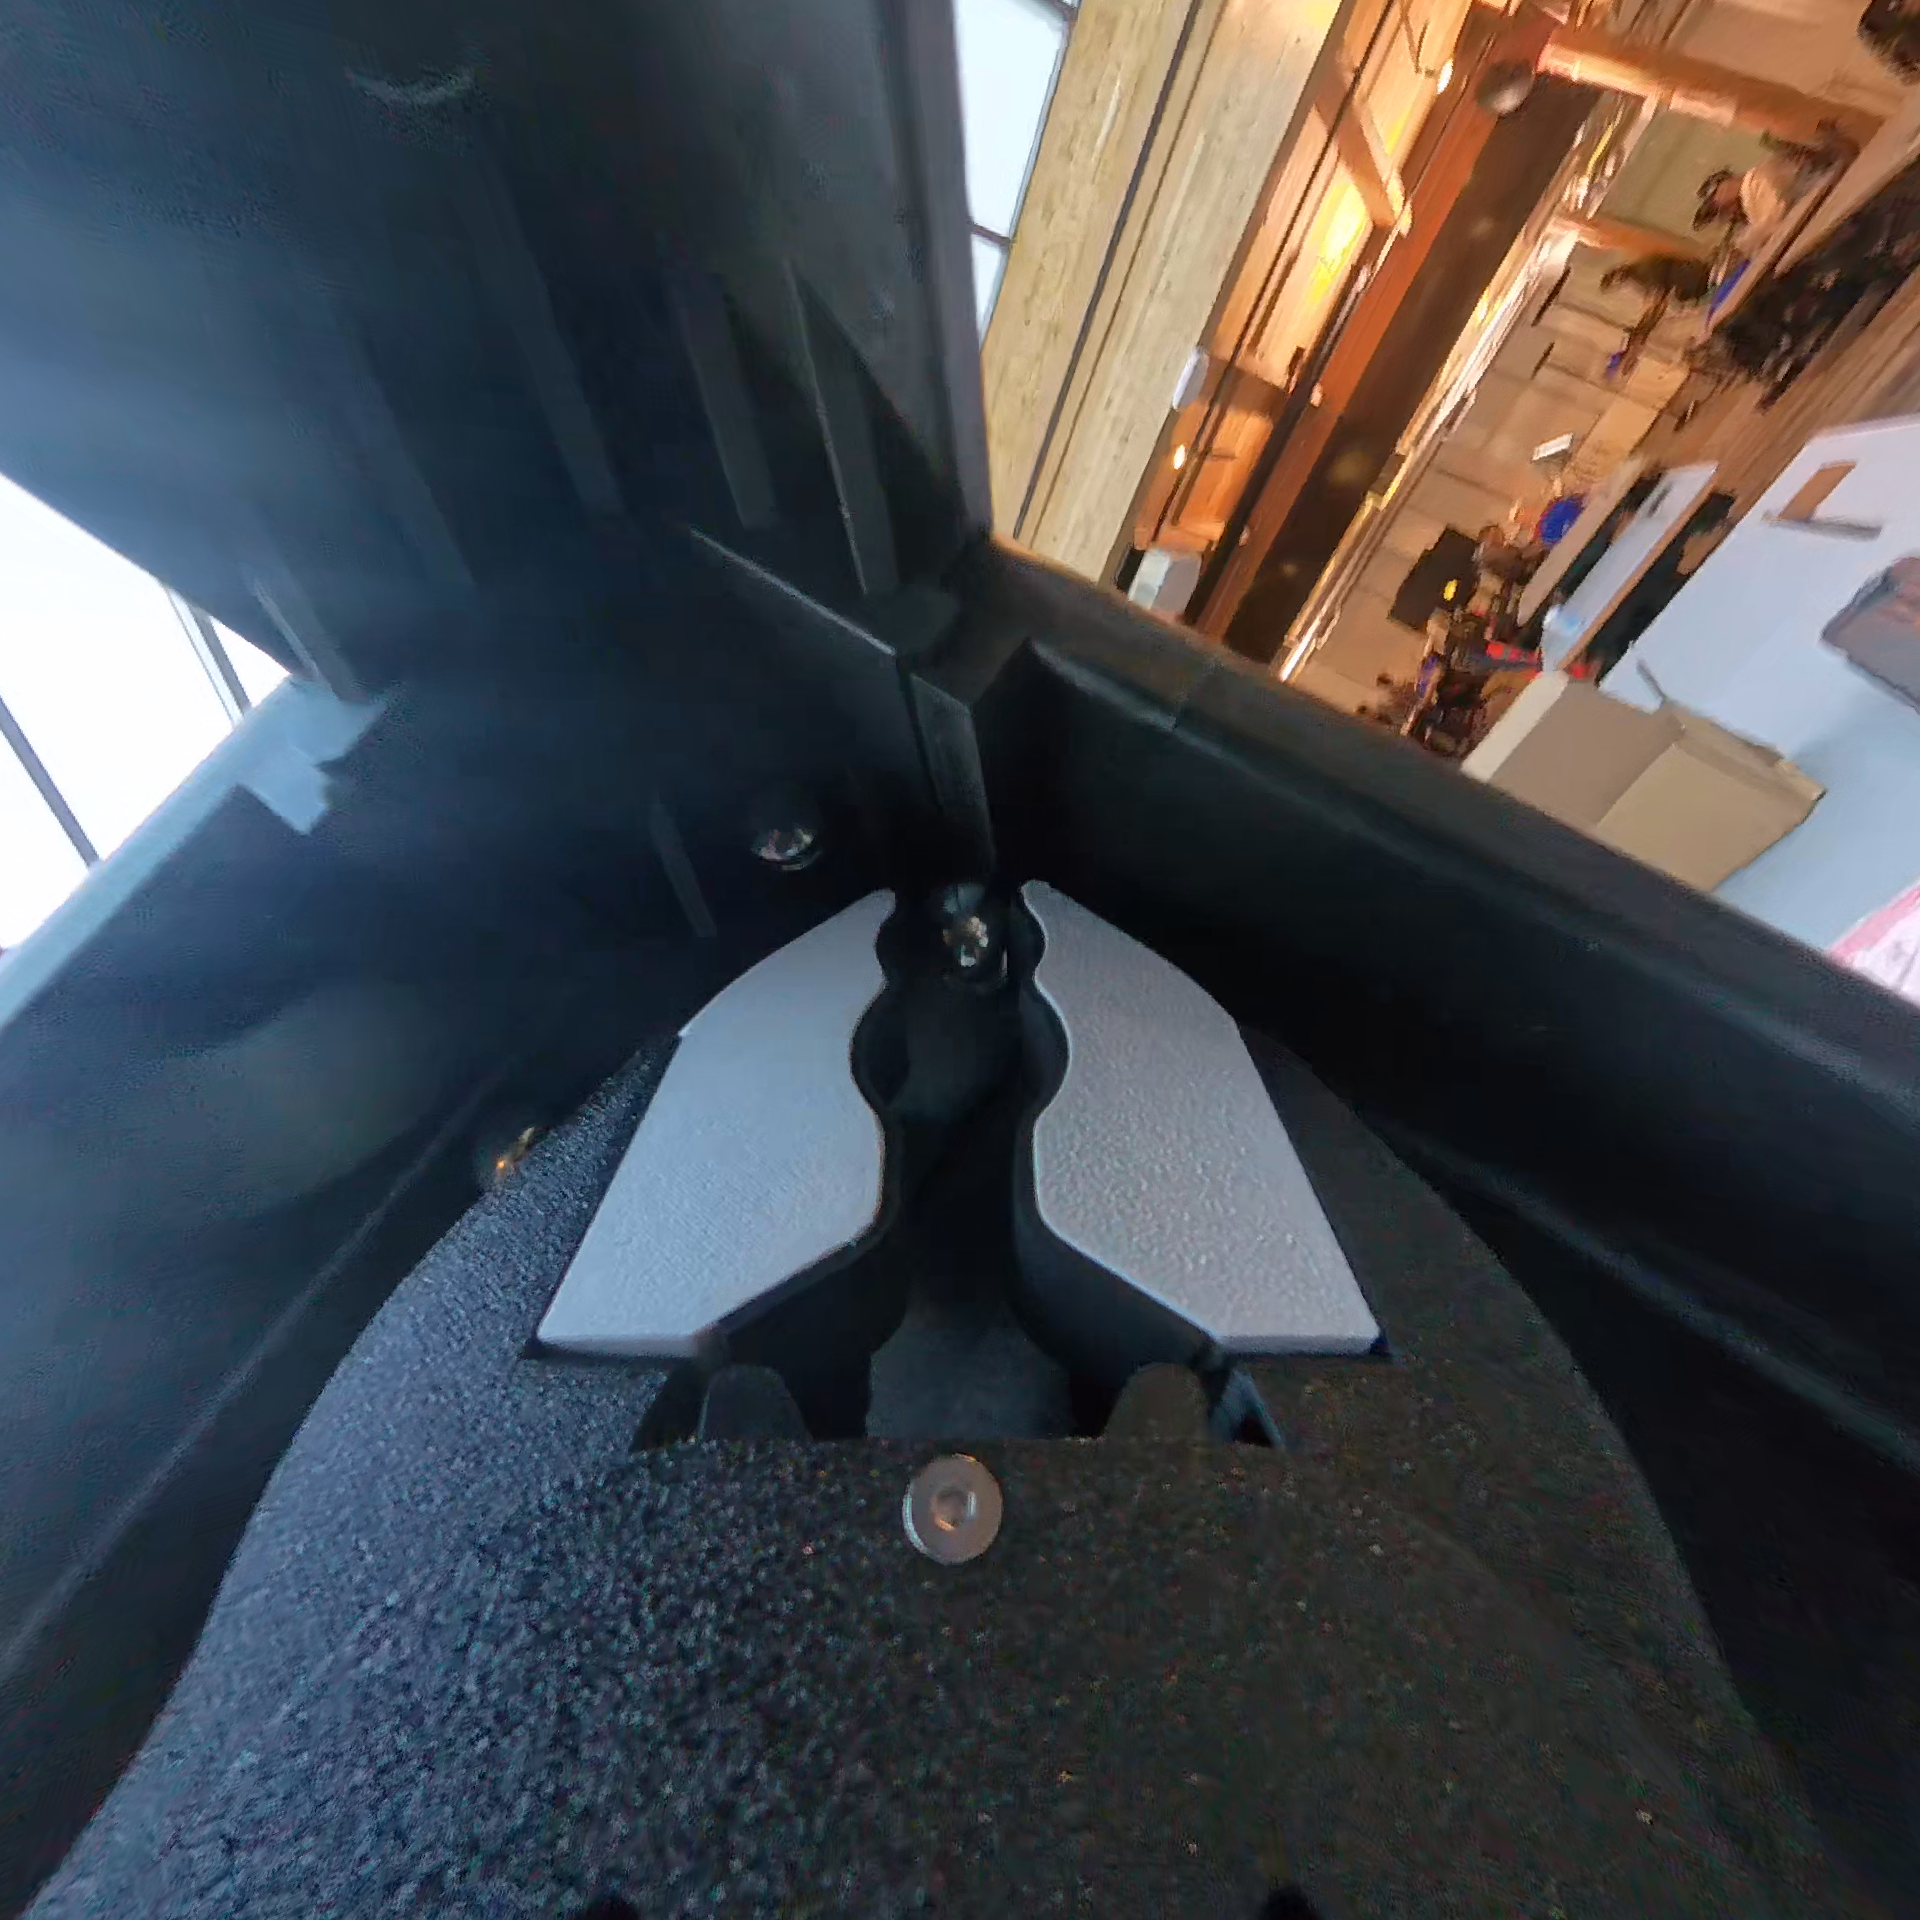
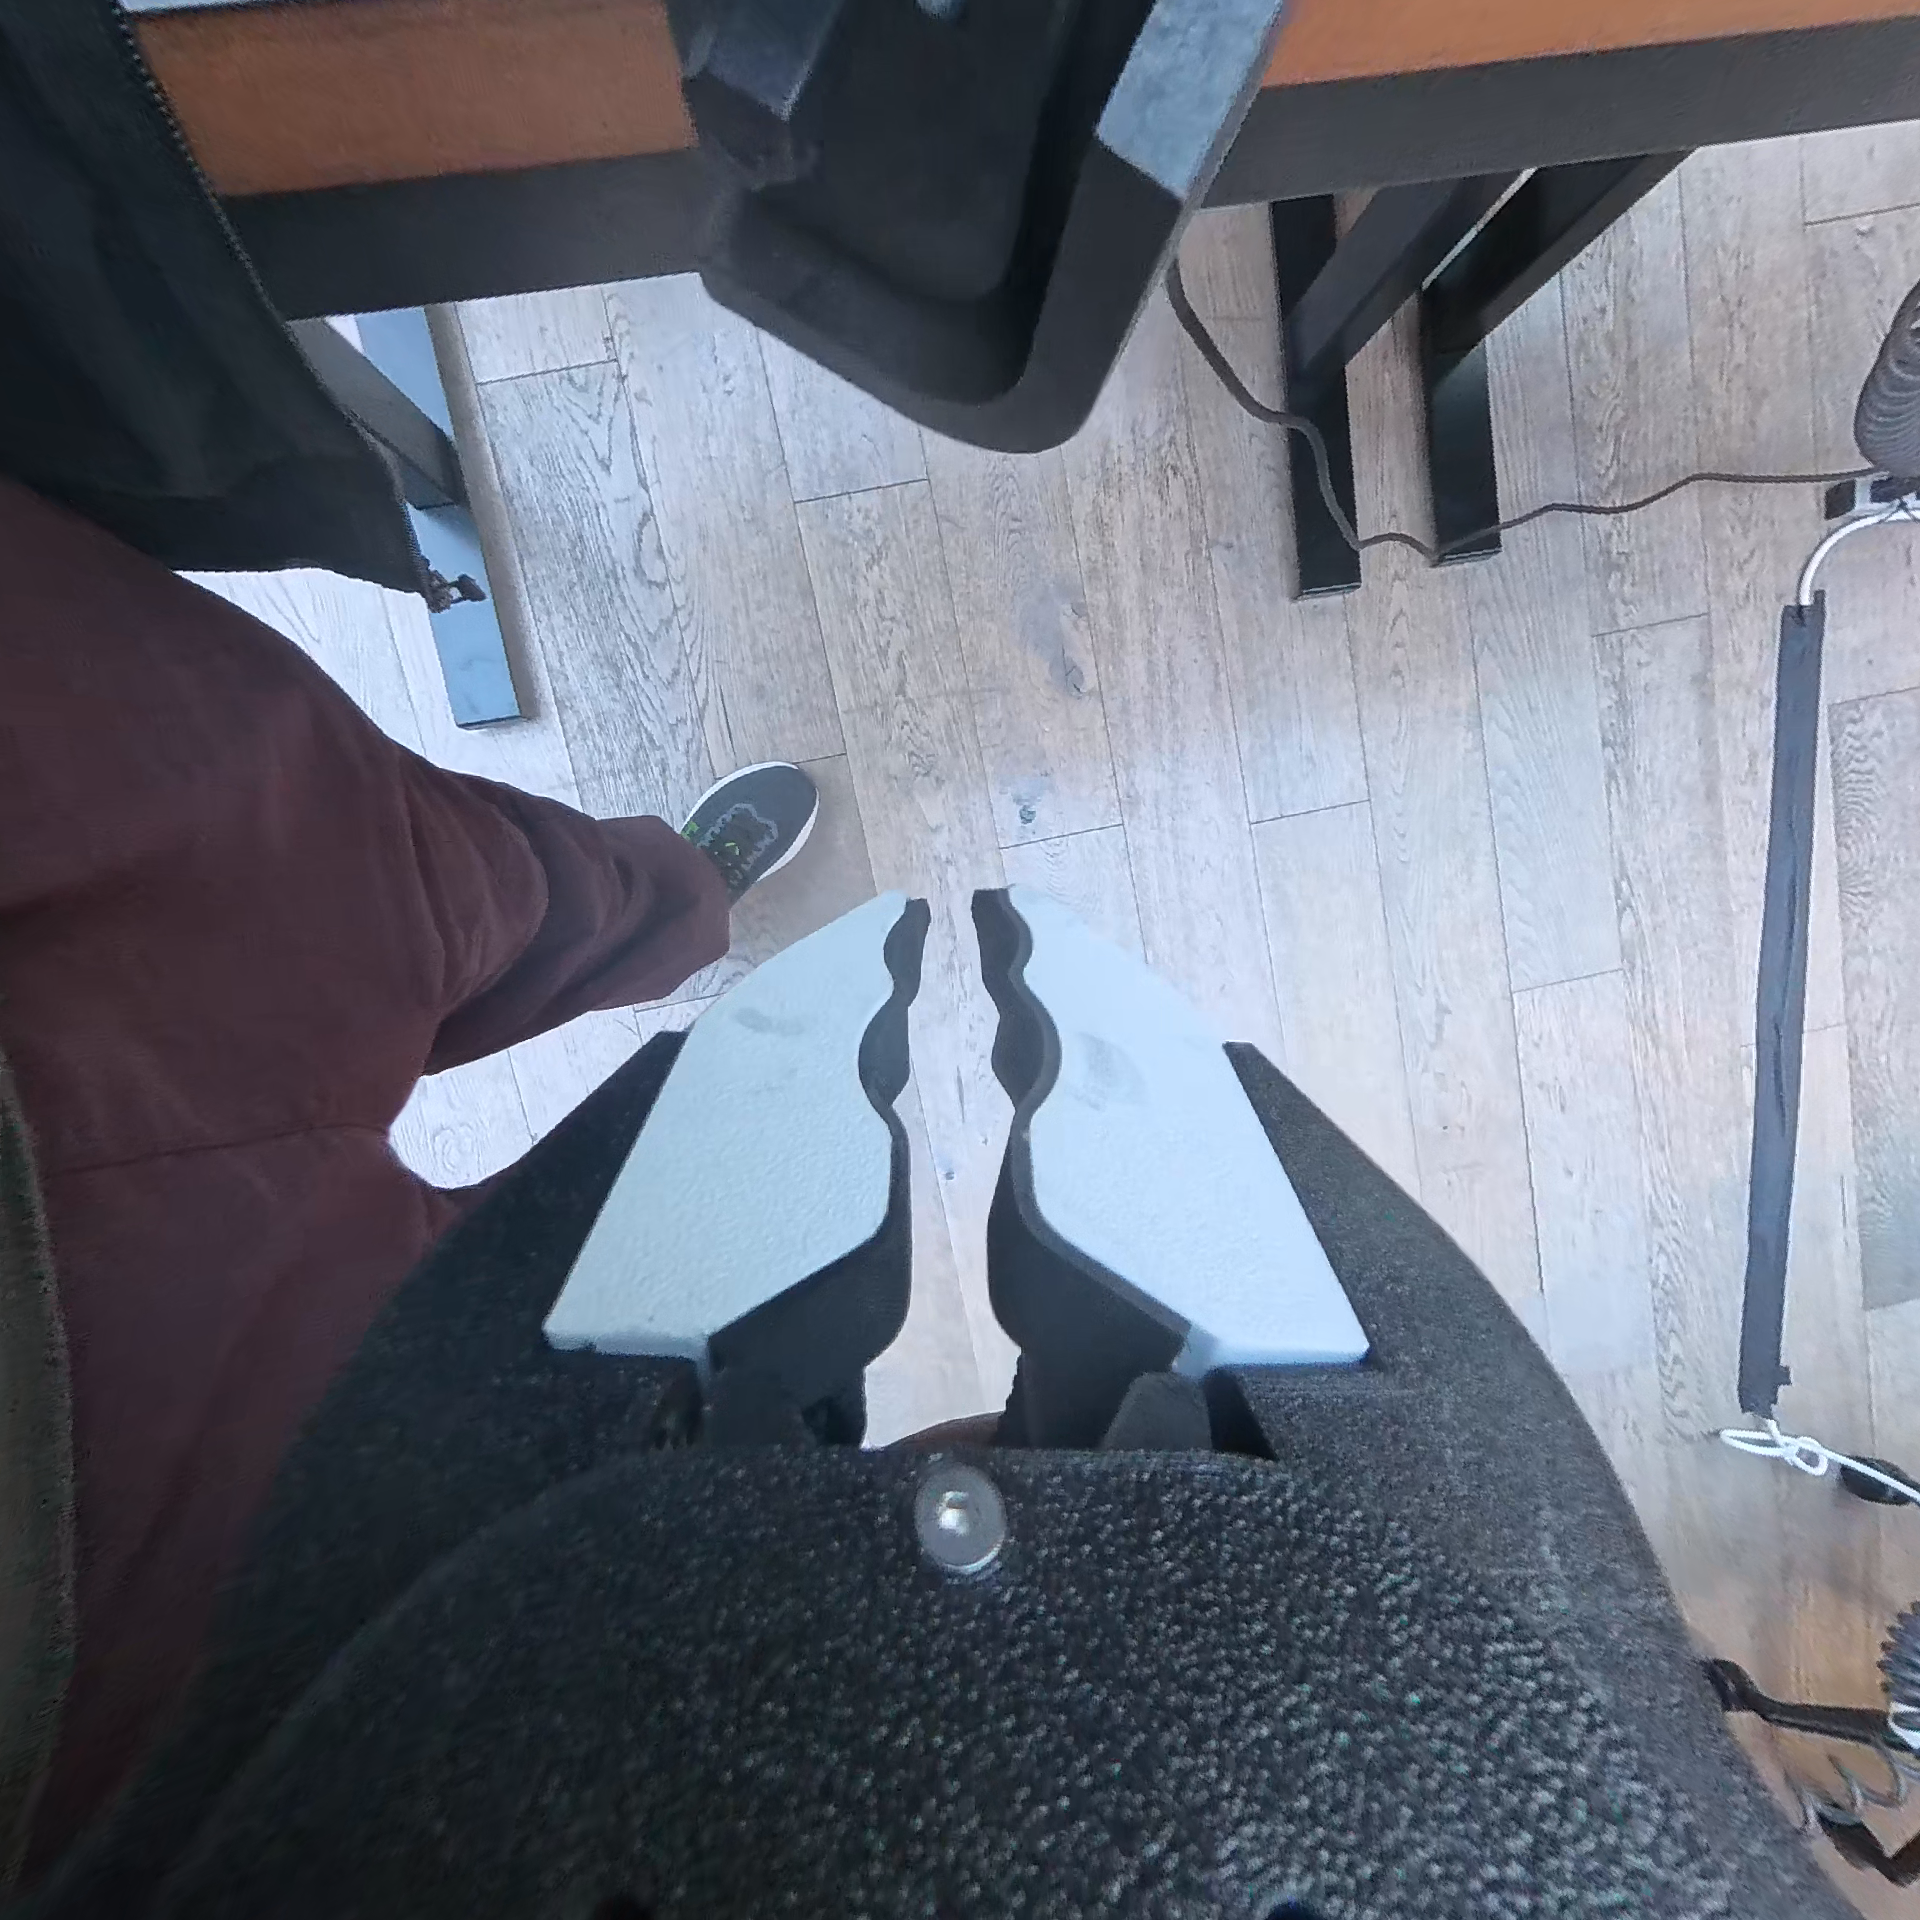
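Observation:
In the left wrist view, my left gripper [image 1: 961,902] is pushed deep into the inside corner of a black case [image 1: 1351,852]. Its jaws are closed around a black fitting with a silver screw [image 1: 964,935] at the corner seam. The case's lid or wall [image 1: 468,364] rises dark above it. In the right wrist view, my right gripper [image 2: 951,902] hangs over the wooden floor [image 2: 1195,727] and points down. Its jaws stand a narrow slit apart with nothing between them. The black case [image 2: 914,229] shows at the top, sticking out past the table edge [image 2: 416,125].
A person's leg in dark red trousers [image 2: 260,883] and a grey shoe [image 2: 753,821] stand left of the right gripper. Black table legs [image 2: 1382,395], a black cable [image 2: 1558,509] and a black strap [image 2: 1782,987] lie on the floor. Cardboard boxes [image 1: 1652,779] stand beyond the case. There is about 75 cm between the tips of the two grippers.

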Demonstrator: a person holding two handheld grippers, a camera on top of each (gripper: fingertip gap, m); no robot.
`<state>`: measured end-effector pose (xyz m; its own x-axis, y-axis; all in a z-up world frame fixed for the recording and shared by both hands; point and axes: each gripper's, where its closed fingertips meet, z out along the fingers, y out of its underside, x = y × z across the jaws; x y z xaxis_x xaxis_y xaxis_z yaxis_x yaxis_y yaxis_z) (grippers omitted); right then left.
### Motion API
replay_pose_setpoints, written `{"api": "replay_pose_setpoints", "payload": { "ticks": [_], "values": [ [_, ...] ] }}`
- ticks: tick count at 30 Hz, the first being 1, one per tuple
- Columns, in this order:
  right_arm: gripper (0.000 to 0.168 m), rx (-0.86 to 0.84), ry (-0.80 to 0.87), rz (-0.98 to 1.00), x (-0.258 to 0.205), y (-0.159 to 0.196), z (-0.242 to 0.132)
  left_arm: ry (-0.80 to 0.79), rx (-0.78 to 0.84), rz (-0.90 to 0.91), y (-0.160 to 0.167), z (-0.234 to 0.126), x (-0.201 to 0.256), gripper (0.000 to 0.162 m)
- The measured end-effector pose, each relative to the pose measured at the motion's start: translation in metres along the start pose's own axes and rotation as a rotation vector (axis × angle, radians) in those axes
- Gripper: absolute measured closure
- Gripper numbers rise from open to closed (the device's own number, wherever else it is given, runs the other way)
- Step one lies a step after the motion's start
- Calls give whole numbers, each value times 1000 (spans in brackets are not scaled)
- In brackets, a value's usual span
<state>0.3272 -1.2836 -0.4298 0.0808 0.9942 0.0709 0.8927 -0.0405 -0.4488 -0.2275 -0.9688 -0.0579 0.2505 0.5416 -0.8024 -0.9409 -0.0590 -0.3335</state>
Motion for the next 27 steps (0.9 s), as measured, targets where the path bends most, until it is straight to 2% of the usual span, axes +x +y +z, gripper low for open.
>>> {"api": "replay_pose_setpoints", "payload": {
  "ticks": [1,11,16,19,20,22,24,27],
  "values": [
    [155,1,-1,2,-1,0,0,-2,-31,22,4,2,1,144],
    [155,-1,0,19,-6,6,-1,-72,-108,106,4,6,2,142],
    [155,2,5,23,-6,7,-3,-65,-118,37,10,-4,8,126],
    [155,-1,4,24,-6,9,-3,-68,-86,-14,7,-19,13,124],
    [155,-2,3,25,-6,10,-3,-68,-58,-38,3,-25,13,125],
    [155,-4,0,25,-7,12,-3,-85,10,-90,-10,-36,9,145],
    [155,-6,-3,23,-7,12,-2,-67,-3,-121,-12,-35,7,162],
    [155,-6,-5,13,-6,12,-1,-67,-50,-146,-4,-22,-1,162]
  ]
}}
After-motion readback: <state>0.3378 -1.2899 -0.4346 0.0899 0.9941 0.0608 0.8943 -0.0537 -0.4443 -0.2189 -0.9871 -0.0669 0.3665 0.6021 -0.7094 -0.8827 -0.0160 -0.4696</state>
